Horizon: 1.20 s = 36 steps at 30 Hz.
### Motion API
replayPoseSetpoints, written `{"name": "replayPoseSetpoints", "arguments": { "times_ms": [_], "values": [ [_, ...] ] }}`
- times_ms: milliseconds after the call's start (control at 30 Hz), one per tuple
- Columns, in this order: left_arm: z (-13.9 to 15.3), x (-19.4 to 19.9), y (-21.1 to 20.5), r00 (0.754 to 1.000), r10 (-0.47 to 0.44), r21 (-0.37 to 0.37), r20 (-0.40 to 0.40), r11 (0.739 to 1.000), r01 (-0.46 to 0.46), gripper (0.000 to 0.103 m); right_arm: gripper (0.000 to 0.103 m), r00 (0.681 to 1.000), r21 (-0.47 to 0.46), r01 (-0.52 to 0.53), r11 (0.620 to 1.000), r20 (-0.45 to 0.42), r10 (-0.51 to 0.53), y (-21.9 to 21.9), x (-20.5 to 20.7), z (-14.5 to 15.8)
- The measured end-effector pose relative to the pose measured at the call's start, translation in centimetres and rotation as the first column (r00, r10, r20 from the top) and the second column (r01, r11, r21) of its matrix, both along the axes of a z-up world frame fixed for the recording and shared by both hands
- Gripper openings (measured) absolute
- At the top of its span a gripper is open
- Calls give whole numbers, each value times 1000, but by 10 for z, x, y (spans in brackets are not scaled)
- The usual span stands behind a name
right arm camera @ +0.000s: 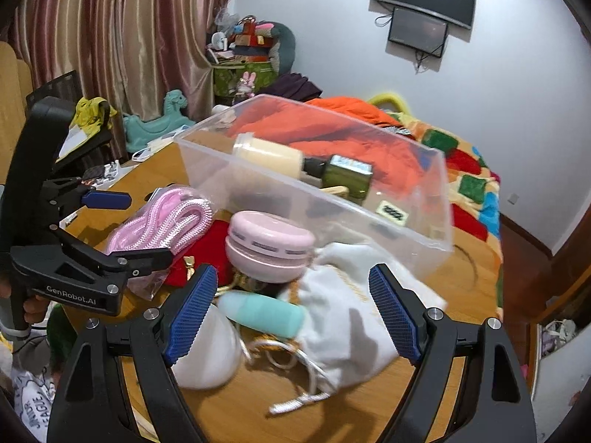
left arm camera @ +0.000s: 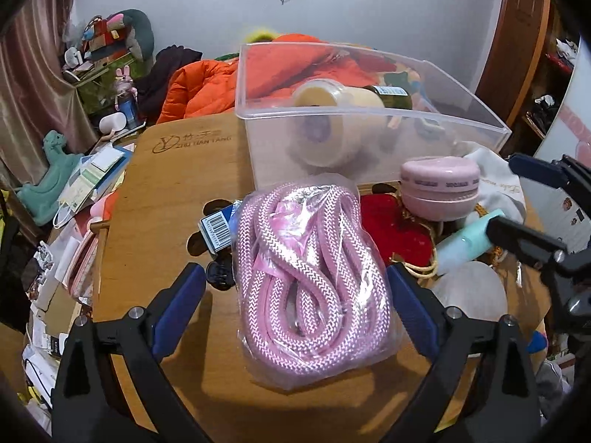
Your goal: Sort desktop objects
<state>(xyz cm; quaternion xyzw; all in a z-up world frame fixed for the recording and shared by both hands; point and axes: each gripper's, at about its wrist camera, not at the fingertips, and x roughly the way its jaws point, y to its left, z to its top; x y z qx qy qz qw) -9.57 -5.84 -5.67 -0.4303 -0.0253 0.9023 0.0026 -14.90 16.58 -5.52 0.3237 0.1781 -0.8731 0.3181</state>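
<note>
Left wrist view: the left gripper (left arm camera: pixel 295 288) stands with jaws wide apart, holding nothing, straddling the bagged pink rope (left arm camera: pixel 310 277) that lies on the table (left arm camera: pixel 155 199) just in front of the clear bin (left arm camera: pixel 369 118). To grip well, it should lower evenly and close across the coil's middle, not on loose film alone. Right wrist view: the right gripper (right arm camera: pixel 291 317) is also wide open and empty, poised over the mint tube (right arm camera: pixel 262 313) and white pouch (right arm camera: pixel 351 317) near the bin; taking the tube alone looks wise.
</note>
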Motion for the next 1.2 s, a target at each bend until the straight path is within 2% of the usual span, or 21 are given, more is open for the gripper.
{"name": "replayPoseSetpoints", "arguments": {
  "times_ms": [200, 400, 533, 567, 667, 767, 1200],
  "values": [
    [-10, -15, 2, 1000, 7, 18, 21, 1000, -8, 98, 82, 999, -1, -14, 1000, 39, 14, -19, -8, -9],
    [-14, -17, 3, 999, 13, -19, -32, 1000, -14, 97, 82, 997, -8, 14, 1000, 80, -13, -29, -27, -17],
    [-14, -14, 2, 998, 5, -18, -58, 1000, -6, 92, 82, 993, -49, 38, 998, 115, -33, -28, -36, -18],
    [-13, -14, 2, 998, 4, -24, -65, 1000, -6, 87, 80, 992, -54, 39, 998, 118, -32, -28, -36, -18],
    [-10, -11, 2, 996, 1, -32, -85, 999, -4, 76, 63, 994, -56, 14, 998, 113, -7, -29, -36, -19],
    [-9, -9, -2, 995, -1, -13, -95, 1000, -1, 69, 63, 994, -57, -2, 998, 105, 8, -28, -34, -19],
    [6, 11, -10, 991, 9, 45, -137, 999, -3, 65, 62, 995, -132, -37, 991, 92, 50, -20, -16, 3]
  ]
}}
